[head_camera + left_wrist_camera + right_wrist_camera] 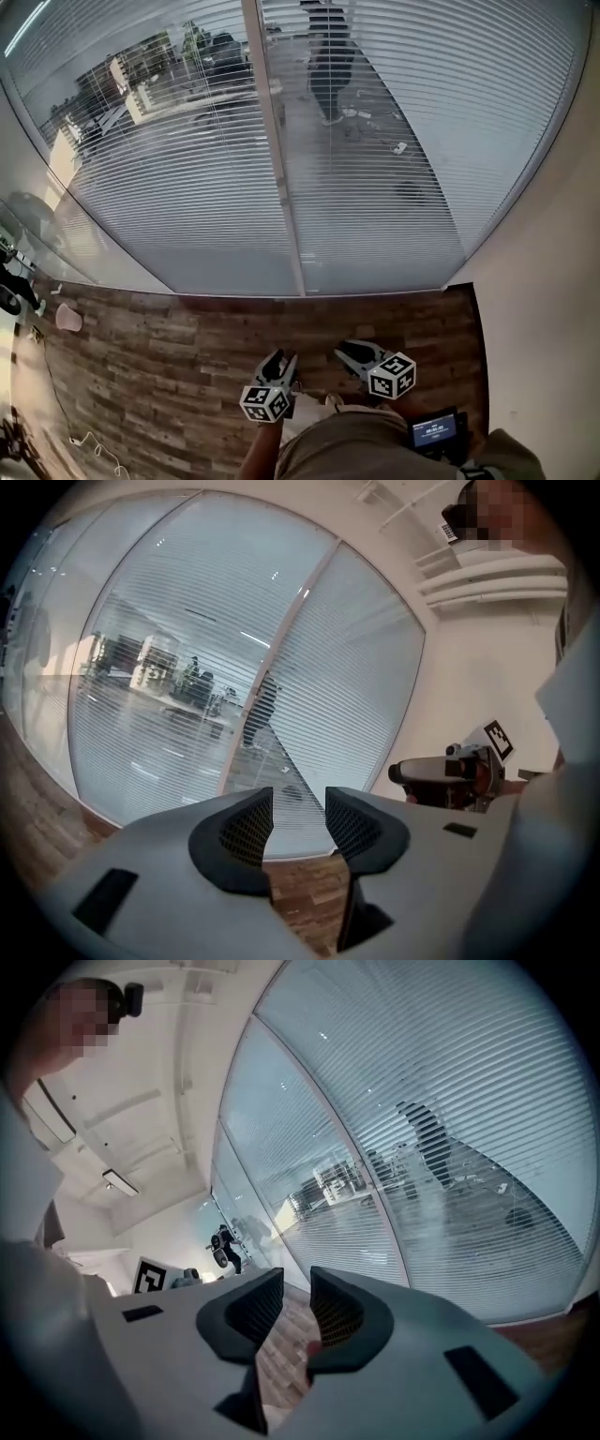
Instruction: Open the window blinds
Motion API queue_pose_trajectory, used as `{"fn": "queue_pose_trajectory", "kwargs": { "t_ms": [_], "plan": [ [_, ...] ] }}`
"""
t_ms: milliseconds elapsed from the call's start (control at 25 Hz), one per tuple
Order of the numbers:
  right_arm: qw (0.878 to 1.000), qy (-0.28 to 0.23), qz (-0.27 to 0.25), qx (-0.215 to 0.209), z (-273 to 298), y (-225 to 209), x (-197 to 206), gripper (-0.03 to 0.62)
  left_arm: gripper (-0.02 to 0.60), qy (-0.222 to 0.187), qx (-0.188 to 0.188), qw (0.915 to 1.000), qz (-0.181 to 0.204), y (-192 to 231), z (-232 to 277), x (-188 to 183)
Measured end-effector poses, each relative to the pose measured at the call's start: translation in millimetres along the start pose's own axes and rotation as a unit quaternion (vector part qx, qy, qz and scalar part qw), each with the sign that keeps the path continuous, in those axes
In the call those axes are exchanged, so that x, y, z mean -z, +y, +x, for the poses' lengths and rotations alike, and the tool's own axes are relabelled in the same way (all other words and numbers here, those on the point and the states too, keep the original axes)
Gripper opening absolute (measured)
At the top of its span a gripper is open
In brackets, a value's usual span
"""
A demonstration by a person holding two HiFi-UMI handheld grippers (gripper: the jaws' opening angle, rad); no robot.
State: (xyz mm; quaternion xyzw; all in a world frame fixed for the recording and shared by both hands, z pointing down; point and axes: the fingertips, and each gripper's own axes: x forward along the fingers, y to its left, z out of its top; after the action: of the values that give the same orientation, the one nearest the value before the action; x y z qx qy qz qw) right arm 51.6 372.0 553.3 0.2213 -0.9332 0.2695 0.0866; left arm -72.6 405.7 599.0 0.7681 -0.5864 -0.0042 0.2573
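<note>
Far left of the post (279, 178), a pink object (68, 318) lies on the plank floor (159, 356) close to the glass, and a pale cable (96, 447) trails nearer the camera. The blinds (178, 197) hang fully down over the panes on both sides of the post, their slats reaching the floor line. Thin gaps between the slats let desks show through on the post's left and a dark-clad figure (330, 56) just right of it. Below the post and well apart from the glass, the left gripper (281, 360) points toward the blinds. In its own view its jaws stand apart with nothing between them, only floor and slats seen through the gap. Just beside it, a little right of the post's foot, the right gripper (350, 352) angles in toward the post. Its jaws also stand apart and empty, with bare planks showing between them. Both grippers are well short of the blinds. Further right of the post and lower, a small device with a lit screen (434, 431) shows, and a plain wall (553, 281) meets the blinds' right edge.
</note>
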Motion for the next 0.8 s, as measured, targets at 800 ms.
{"fn": "queue_pose_trajectory", "kwargs": {
  "t_ms": [800],
  "plan": [
    [0.999,-0.035,-0.006,-0.021,-28.4,41.4,-1.4,0.098,0.170,-0.027,-0.024,0.9993,0.006,-19.0,-58.7,-2.1]
  ]
}}
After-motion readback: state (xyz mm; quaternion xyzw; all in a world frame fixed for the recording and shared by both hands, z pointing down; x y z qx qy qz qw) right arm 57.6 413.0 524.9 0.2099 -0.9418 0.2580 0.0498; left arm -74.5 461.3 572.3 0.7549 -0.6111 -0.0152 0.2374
